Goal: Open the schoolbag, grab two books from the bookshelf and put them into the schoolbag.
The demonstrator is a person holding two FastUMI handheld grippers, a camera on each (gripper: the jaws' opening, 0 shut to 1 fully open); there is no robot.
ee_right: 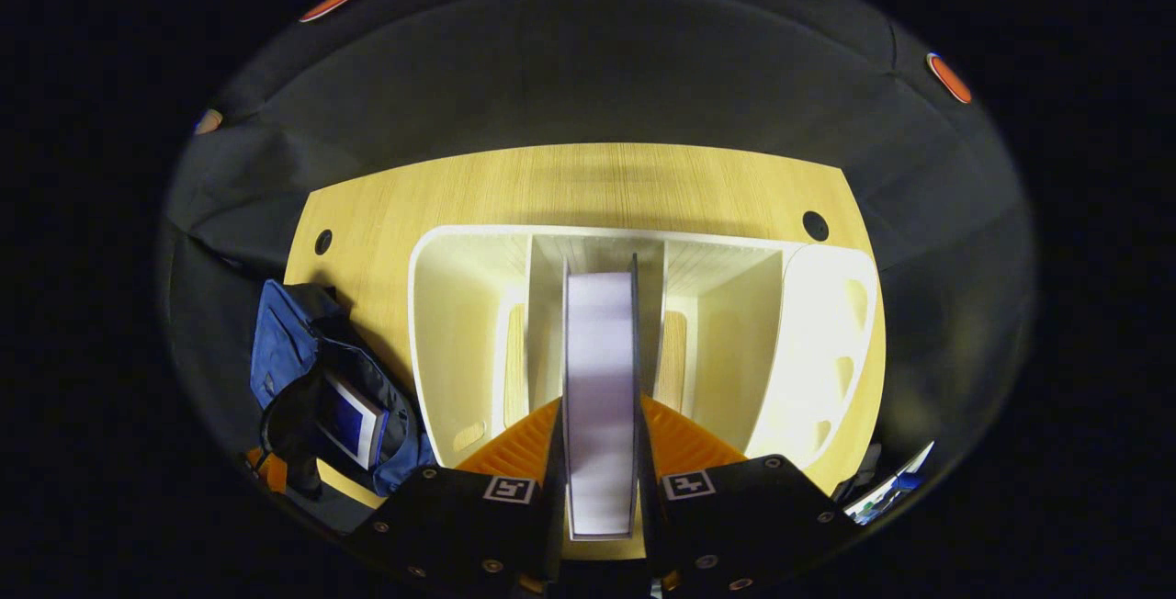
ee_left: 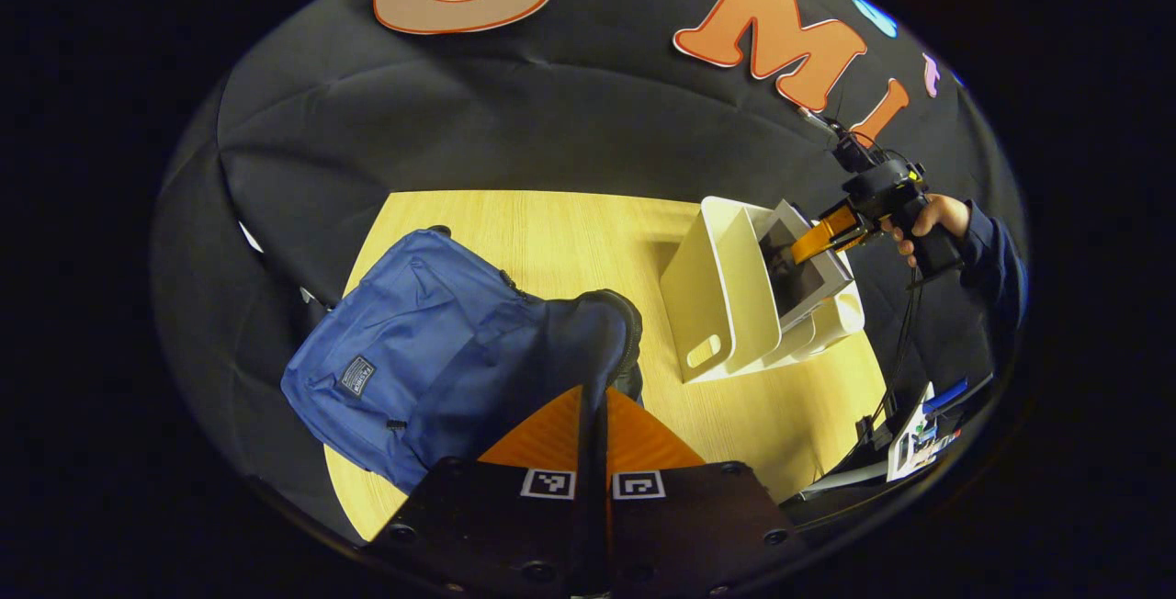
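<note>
1. Wooden table (ee_right: 588, 186): carries everything, bag on one side, shelf on the other.
2. Blue schoolbag (ee_left: 432, 351): already open, left gripper (ee_left: 593, 415) clenched on its flap edge, holding the mouth up.
3. White bookshelf (ee_right: 459, 323): divided rack, stands near the bag, not touching.
4. First book (ee_right: 354, 420): sits inside the open bag, so half the job looks done.
5. Second book (ee_right: 602, 378): upright in the middle slot, right gripper (ee_right: 602, 452) clamped on it from both sides. Left: lift out, drop in bag.
</note>
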